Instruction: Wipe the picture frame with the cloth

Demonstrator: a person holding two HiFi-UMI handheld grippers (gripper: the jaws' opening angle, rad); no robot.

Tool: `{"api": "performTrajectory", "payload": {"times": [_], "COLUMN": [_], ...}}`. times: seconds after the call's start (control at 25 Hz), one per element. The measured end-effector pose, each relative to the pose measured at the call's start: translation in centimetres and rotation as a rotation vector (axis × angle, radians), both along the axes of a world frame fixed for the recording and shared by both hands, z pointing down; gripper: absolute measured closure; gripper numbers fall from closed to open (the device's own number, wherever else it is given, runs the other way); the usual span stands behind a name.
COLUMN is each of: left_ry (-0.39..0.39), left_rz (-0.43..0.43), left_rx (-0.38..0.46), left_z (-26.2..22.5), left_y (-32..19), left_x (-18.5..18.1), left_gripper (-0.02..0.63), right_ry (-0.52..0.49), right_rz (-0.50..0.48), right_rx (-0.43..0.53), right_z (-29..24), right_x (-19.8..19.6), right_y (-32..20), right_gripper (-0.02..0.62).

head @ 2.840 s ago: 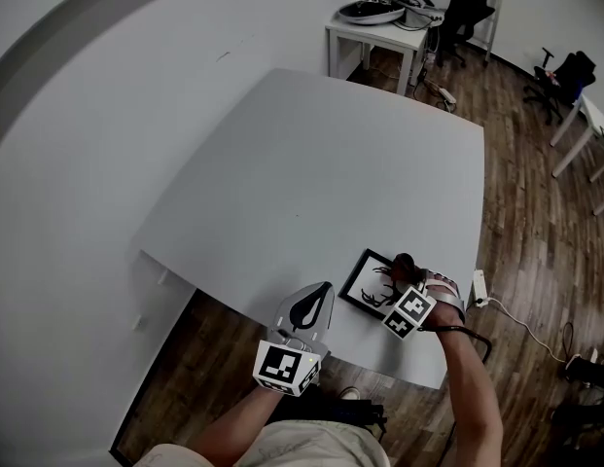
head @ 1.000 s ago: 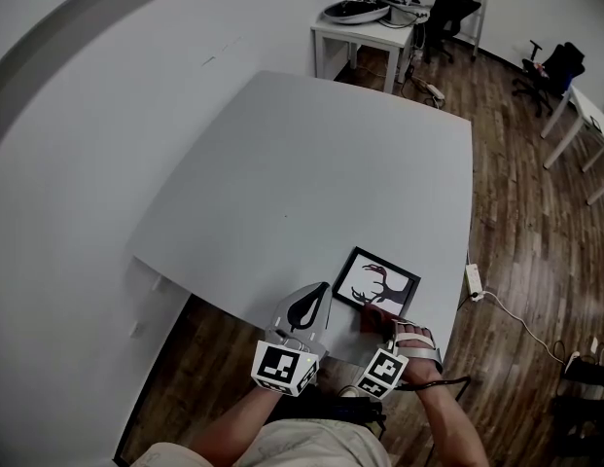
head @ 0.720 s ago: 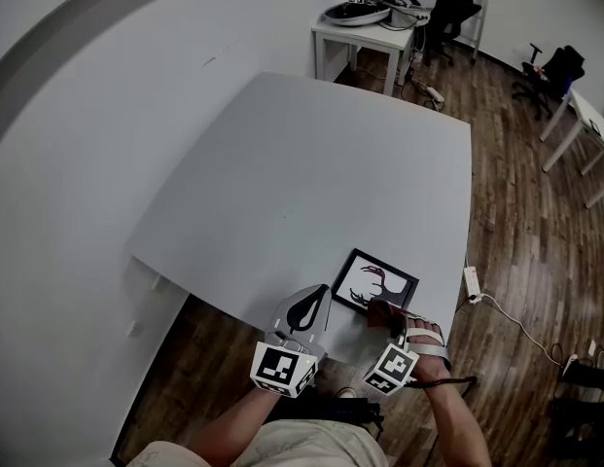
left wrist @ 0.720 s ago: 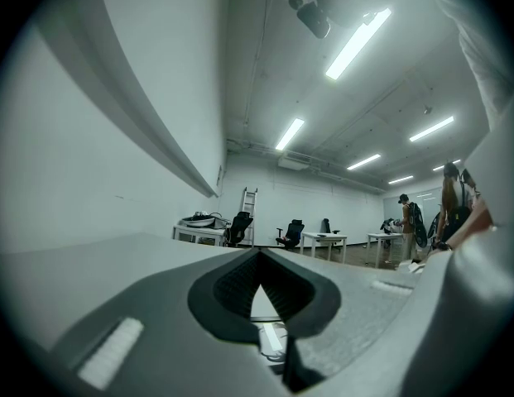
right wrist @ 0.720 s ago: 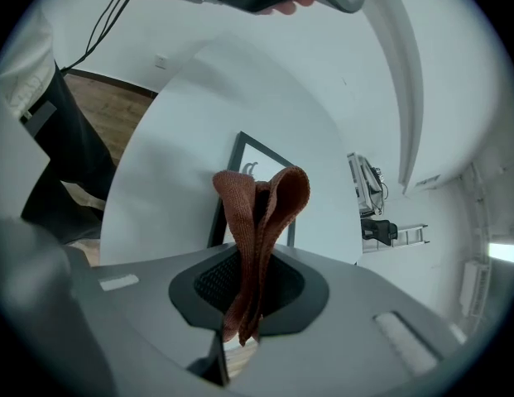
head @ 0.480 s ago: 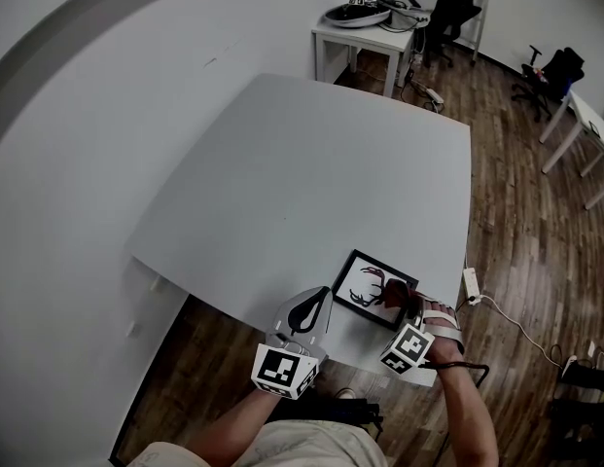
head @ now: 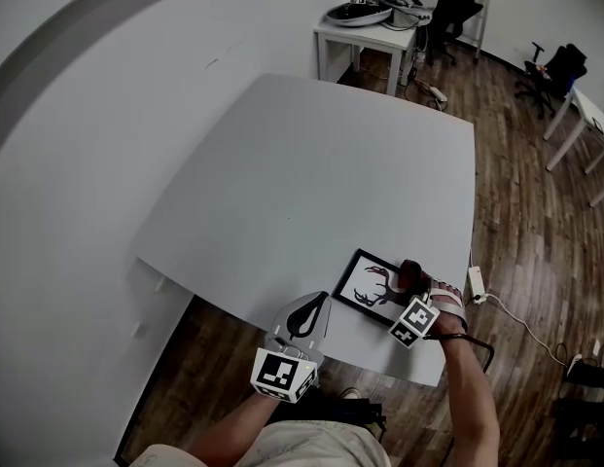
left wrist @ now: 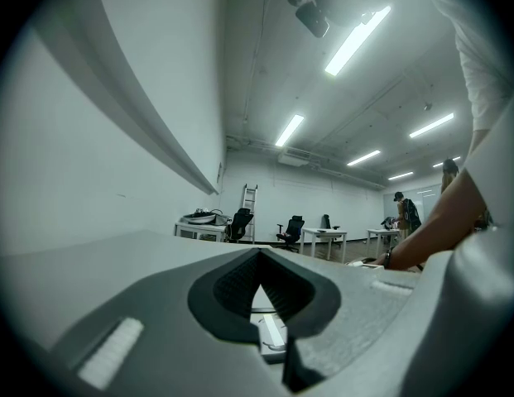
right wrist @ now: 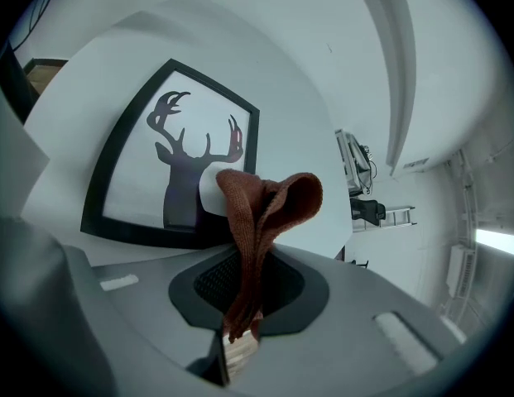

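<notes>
A black picture frame (head: 364,284) with a deer silhouette lies flat near the front right corner of the white table (head: 311,163). My right gripper (head: 410,282) is over the frame's right corner, shut on a folded reddish-brown cloth (head: 409,270). In the right gripper view the cloth (right wrist: 261,209) sticks out of my right gripper (right wrist: 242,292) and covers the lower right part of the frame (right wrist: 141,160). My left gripper (head: 303,316) rests at the table's front edge, left of the frame. Seen in its own view, the left gripper (left wrist: 261,304) is shut and holds nothing.
The table's right edge is just beside my right gripper. A power strip (head: 476,284) with a cable lies on the wooden floor there. A small white table (head: 370,27) with equipment and office chairs (head: 457,13) stand far behind.
My right gripper carried the cloth from the frame's near edge rightward and away, ending at its right corner. The left gripper stayed put.
</notes>
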State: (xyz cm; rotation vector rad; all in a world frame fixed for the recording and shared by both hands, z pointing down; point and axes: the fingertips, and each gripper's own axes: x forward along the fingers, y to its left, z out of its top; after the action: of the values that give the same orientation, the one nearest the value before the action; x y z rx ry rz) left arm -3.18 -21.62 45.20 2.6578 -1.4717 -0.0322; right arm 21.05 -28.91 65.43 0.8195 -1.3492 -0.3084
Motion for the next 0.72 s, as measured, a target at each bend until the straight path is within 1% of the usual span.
{"api": "performTrajectory", "payload": {"times": [0.2,0.44,0.72], "left_ry": [-0.01,-0.016,-0.025], "left_rz": [-0.005,0.003,0.015], "left_rx": [-0.004,0.001,0.01], "left_z": [0.2,-0.3,-0.6], "left_y": [-0.1,-0.1,-0.4], "left_x": [-0.4,0.0,0.2], "left_gripper": [0.606,0.605,0.606], "right_ry": [-0.01,-0.014,-0.006], "right_rz": [0.007,-0.003,-0.063], "right_rx": [-0.003,-0.006,-0.012], "right_z": [0.6,0.4,0.4], "right_x": [-0.1,-0.3,-1.5], "right_y": [0.2,0.6,2.6], "right_gripper": [0.535,0.535,0.535]}}
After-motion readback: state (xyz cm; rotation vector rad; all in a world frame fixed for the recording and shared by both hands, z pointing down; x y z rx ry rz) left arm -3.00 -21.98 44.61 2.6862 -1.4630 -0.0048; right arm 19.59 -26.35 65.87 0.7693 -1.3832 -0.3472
